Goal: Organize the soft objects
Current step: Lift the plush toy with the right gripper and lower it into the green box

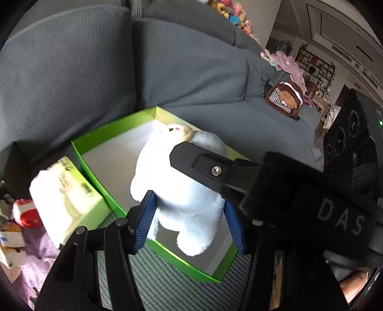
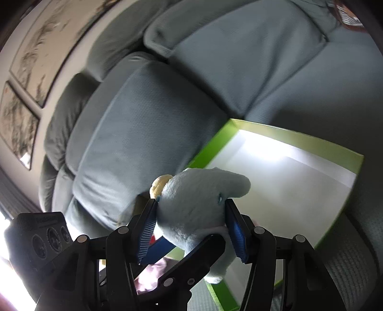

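A light blue plush toy (image 1: 182, 186) with a cream face hangs over an open green box (image 1: 95, 143) with a white inside that stands on a grey sofa. My left gripper (image 1: 189, 215) is shut on the plush's lower body. My right gripper (image 2: 191, 222) is shut on the same plush (image 2: 198, 198) near its upper body, and its black finger (image 1: 203, 165) crosses the plush in the left wrist view. In the right wrist view the green box (image 2: 299, 138) lies just beyond the plush.
A pale green tissue pack (image 1: 69, 198) lies left of the box, with a red and white plush (image 1: 26, 213) and purple cloth (image 1: 40, 248) beside it. A brown plush bag (image 1: 286, 98) and pink clothes (image 1: 289, 64) lie further along the sofa (image 1: 191, 71). Colourful plush toys (image 1: 229, 12) sit on the backrest.
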`<state>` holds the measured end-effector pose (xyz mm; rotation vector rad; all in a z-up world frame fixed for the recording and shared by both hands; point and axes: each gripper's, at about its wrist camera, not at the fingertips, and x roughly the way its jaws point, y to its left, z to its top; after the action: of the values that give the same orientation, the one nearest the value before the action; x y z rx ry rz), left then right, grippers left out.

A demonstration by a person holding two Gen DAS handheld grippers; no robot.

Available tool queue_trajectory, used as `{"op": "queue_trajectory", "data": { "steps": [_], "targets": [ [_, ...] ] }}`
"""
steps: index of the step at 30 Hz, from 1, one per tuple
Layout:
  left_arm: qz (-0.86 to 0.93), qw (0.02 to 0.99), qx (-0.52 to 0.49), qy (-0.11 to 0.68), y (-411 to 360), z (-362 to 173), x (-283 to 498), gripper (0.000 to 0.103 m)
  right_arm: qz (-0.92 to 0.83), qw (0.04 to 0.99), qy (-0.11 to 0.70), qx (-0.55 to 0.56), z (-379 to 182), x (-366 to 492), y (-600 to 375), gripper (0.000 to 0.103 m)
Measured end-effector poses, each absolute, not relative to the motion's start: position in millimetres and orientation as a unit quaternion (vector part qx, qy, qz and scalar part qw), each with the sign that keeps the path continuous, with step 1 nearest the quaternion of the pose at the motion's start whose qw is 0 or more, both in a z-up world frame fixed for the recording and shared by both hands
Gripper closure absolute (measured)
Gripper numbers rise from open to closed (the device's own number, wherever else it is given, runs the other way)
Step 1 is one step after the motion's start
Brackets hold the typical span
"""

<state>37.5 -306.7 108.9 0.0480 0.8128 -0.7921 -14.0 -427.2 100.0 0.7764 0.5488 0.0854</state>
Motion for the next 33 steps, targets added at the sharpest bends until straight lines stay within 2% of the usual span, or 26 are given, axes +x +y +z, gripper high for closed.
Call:
{"op": "queue_trajectory", "data": {
  "steps": [7,9,11,13,21,29,33],
  "targets": [
    [-0.356,0.843,0.013,0.404,-300,98,39,0.05,-0.049,0.889,0.295,0.347,88,-8,-432,0.044],
    [-0.349,0.846,0.016,0.402,-293,101,39,0.047,-0.081,0.89,0.302,0.331,89,-6,-430,0.043],
    [-0.343,0.851,0.008,0.397,-285,104,40,0.047,-0.108,0.893,0.303,0.315,90,-5,-428,0.032],
    [-0.329,0.859,-0.002,0.393,-276,107,41,0.044,-0.123,0.896,0.299,0.304,91,-6,-426,0.025],
    [-0.244,0.896,-0.009,0.37,-223,117,19,0.04,-0.25,0.898,0.312,0.182,89,12,-399,0.025],
    [-0.178,0.912,-0.032,0.369,-153,131,-2,0.038,-0.242,0.902,0.329,0.139,86,19,-380,0.025],
    [-0.153,0.918,-0.043,0.363,-122,139,-11,0.038,-0.239,0.889,0.378,0.102,69,29,-371,0.025]
  ]
}}
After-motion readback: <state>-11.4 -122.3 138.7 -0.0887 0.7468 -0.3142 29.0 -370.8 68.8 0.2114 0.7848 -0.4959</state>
